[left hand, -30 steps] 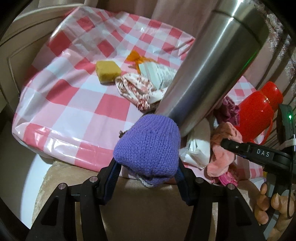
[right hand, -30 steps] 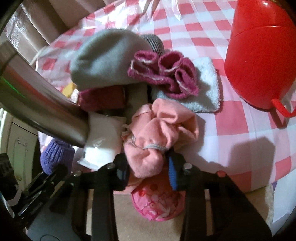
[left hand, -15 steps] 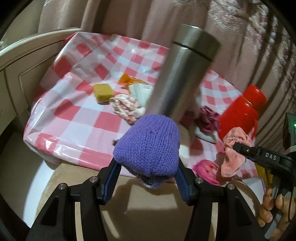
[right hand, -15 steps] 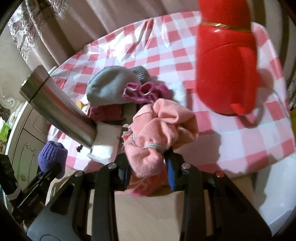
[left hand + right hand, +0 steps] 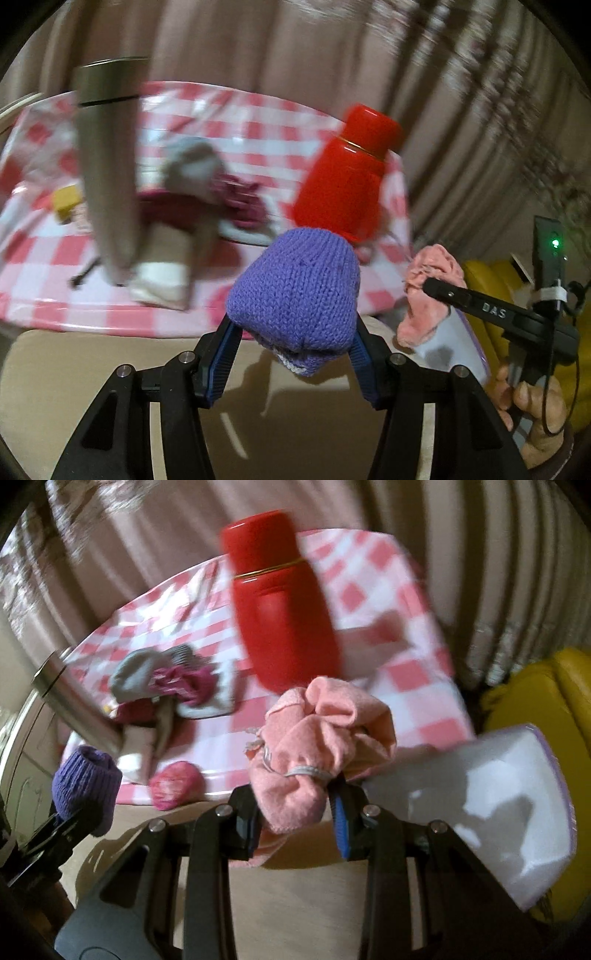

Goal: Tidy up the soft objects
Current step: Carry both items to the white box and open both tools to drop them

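Note:
My left gripper [image 5: 293,354] is shut on a purple knitted hat [image 5: 295,288], held in the air in front of the table's near edge. My right gripper [image 5: 295,812] is shut on a bunched pink cloth [image 5: 317,738]; it shows at the right of the left wrist view too, as the pink cloth [image 5: 428,291]. The purple hat [image 5: 85,779] appears at the lower left of the right wrist view. More soft things lie on the checked tablecloth [image 5: 236,122]: a grey hat [image 5: 133,672], magenta knitwear [image 5: 184,683], a white folded cloth [image 5: 159,280] and a pink ball-like bundle [image 5: 173,784].
A tall steel flask [image 5: 105,158] and a red thermos [image 5: 347,173] stand on the table. A white box-like container with a lilac rim [image 5: 480,801] sits at the right, beside something yellow [image 5: 535,698]. Curtains hang behind. A hand [image 5: 532,402] holds the right gripper's handle.
Both grippers have drawn back and up from the table and swung right, each with its cloth still in it. The white container and the yellow thing have come into view.

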Motion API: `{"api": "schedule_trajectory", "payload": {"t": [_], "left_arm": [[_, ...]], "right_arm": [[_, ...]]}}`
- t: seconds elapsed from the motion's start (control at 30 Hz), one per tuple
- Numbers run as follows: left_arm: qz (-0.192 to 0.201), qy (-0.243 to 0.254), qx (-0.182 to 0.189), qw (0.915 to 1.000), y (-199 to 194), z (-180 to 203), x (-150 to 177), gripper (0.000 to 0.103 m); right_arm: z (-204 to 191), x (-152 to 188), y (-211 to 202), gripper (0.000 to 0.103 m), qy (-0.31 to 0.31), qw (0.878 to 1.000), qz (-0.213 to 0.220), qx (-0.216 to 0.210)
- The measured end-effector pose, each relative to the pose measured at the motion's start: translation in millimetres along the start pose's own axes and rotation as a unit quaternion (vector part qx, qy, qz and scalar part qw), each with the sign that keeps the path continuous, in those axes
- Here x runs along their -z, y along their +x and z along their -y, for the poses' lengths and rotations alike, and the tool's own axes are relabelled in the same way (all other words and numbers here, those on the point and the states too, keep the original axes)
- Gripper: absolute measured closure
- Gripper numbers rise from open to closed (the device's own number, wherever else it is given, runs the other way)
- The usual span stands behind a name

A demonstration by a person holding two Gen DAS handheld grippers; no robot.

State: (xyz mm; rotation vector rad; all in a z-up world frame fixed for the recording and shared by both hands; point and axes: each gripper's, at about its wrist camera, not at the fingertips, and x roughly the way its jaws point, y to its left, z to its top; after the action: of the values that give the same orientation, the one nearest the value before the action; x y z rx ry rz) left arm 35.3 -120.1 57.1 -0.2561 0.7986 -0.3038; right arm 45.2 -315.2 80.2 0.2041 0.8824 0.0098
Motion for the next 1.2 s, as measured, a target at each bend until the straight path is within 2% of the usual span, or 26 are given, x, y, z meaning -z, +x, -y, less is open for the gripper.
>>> {"api": "schedule_trajectory", "payload": {"t": [0.23,0.47,0.6,0.63,0.7,0.73,0.8,1.0,1.2], "left_arm": [[-0.021,0.051,0.052,0.9971,22.2,67.7,0.3,0.046],[-0.06,0.087,0.102,0.9892,47.0,125.6,14.3,0.046],[-0.083,0.11,0.132,0.9815,62.0,155.1,22.1,0.045],[-0.088,0.114,0.139,0.9797,63.9,159.8,23.7,0.041],[-0.102,0.122,0.158,0.9745,68.9,170.8,28.2,0.036],[-0.104,0.125,0.16,0.9737,70.0,173.6,29.0,0.033],[-0.106,0.132,0.161,0.9723,69.6,177.9,31.0,0.029],[-0.109,0.125,0.147,0.9752,65.6,168.5,30.5,0.029],[-0.094,0.109,0.117,0.9827,56.0,144.0,25.1,0.029]], "right_arm": [[84.2,16.2,-27.9,0.068,0.058,0.997,0.004,0.055],[139.3,29.7,-44.1,0.067,0.096,0.989,0.009,0.111],[158.1,36.5,-51.7,0.064,0.109,0.985,0.013,0.136],[162.3,38.4,-53.6,0.064,0.112,0.984,0.014,0.141],[170.0,40.8,-56.5,0.053,0.119,0.982,0.015,0.148],[173.1,42.0,-58.0,0.049,0.123,0.981,0.016,0.152],[178.5,43.7,-61.7,0.03,0.131,0.978,0.021,0.16],[180.0,43.6,-61.5,0.028,0.134,0.98,0.023,0.148],[164.8,41.8,-59.2,0.028,0.119,0.985,0.024,0.125]]}}
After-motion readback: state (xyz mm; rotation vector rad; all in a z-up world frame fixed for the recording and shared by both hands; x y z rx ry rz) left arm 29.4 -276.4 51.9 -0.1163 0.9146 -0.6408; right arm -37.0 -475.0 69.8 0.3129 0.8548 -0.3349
